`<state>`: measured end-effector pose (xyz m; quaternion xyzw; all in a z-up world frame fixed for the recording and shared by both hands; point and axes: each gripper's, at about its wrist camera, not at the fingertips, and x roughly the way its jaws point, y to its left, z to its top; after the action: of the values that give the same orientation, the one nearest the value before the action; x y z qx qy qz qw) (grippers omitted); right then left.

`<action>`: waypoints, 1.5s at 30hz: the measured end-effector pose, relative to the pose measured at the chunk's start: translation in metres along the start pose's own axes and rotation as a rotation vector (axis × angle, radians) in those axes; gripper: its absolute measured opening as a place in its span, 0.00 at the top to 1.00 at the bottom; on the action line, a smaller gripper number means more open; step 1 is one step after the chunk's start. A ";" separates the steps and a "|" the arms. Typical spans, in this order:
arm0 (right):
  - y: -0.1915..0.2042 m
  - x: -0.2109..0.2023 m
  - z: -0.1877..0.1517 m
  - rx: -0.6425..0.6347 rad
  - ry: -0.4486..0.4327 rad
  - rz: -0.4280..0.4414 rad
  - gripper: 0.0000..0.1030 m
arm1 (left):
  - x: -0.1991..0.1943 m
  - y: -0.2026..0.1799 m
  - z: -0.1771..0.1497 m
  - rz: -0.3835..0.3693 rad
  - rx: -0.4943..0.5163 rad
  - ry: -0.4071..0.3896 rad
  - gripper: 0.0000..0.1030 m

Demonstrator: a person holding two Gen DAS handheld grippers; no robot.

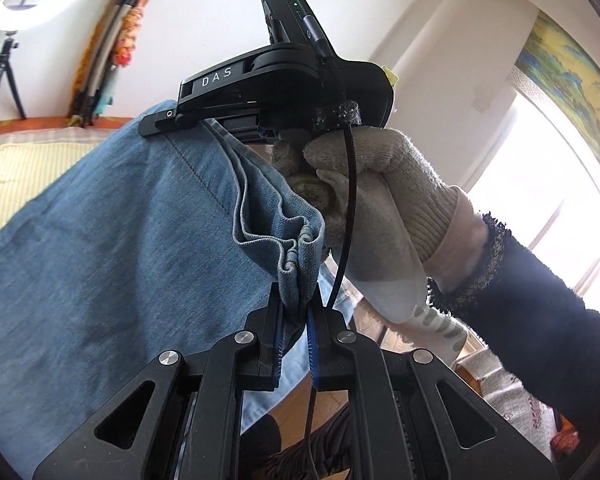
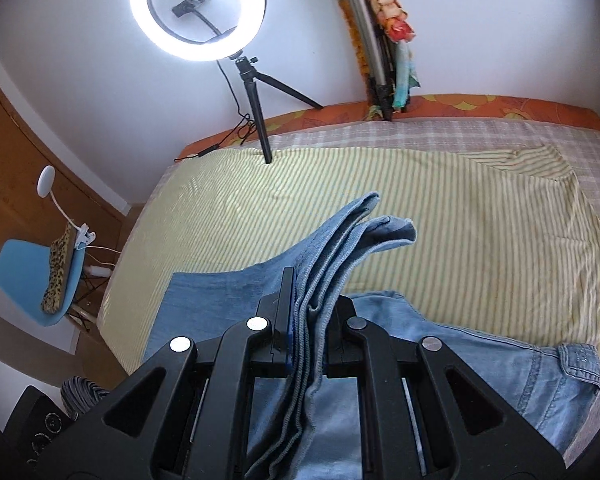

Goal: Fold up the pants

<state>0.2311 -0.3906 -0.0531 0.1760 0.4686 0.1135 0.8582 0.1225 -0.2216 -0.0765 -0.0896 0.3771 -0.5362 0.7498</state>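
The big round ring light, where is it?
In the right wrist view, the glowing white ring light stands at top left on a black tripod, at the far edge of the yellow striped bed sheet, against the white wall.
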 end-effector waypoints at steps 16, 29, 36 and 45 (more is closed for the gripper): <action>-0.099 -0.060 -0.033 0.086 -0.019 -0.135 0.91 | 0.105 -0.017 0.020 -0.125 0.068 0.113 0.92; -0.165 -0.055 -0.077 0.194 0.022 -0.185 0.91 | 0.198 -0.006 0.031 -0.141 0.100 0.243 0.92; -0.172 -0.046 -0.083 0.184 0.033 -0.213 0.91 | 0.210 0.008 0.044 -0.103 0.087 0.296 0.85; -0.162 -0.027 -0.086 0.094 0.074 -0.330 0.91 | 0.122 0.042 0.057 0.033 0.052 0.204 0.75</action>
<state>0.1486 -0.5315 -0.1414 0.1323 0.5273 -0.0443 0.8381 0.2081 -0.3267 -0.1163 -0.0089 0.4390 -0.5398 0.7182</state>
